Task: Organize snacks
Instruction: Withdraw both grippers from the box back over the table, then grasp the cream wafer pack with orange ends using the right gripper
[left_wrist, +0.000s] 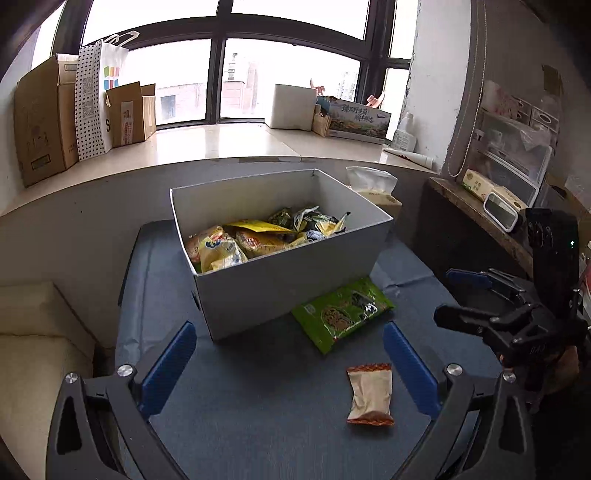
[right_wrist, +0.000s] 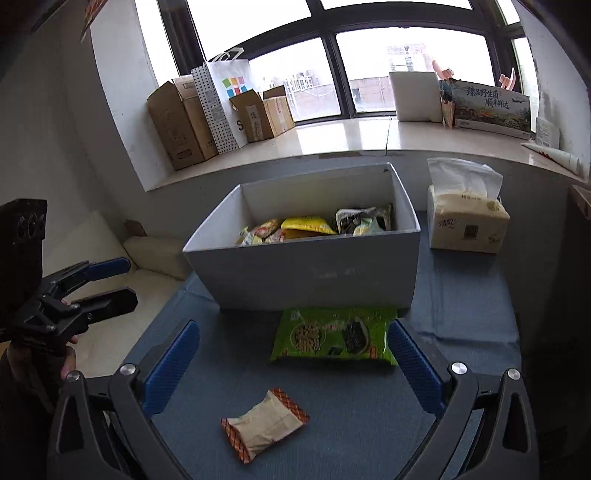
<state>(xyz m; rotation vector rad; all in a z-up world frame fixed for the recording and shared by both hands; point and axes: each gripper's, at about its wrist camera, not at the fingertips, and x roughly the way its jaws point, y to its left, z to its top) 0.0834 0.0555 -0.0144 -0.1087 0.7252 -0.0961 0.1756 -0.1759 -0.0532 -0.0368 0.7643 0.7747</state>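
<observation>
- Blue table (left_wrist: 258, 424) under a window carries the white box (left_wrist: 288, 288).
- My left gripper (left_wrist: 291, 369) and right gripper (right_wrist: 295, 369) are both released, holding nothing.
- Small beige packet (left_wrist: 370, 395) lies lengthwise toward the box, nearer my left gripper; green packet (right_wrist: 334, 339) lies crosswise against the box.

Tissue pack (right_wrist: 467, 225) sat on blue-covered tabletop (right_wrist: 461, 317), tissue sticking up. Windowsill (right_wrist: 332, 136) under big window (right_wrist: 406, 66): cardboard boxes (right_wrist: 177, 125) at left w/ dotted paper bag (right_wrist: 221, 107) betw. them, white foam box (right_wrist: 415, 96) & printed carton (right_wrist: 491, 107) at right. Cream cushion (left_wrist: 40, 332) beside tabletop; cluttered shelf (left_wrist: 476, 210) w/ plastic drawers (left_wrist: 513, 155).
</observation>
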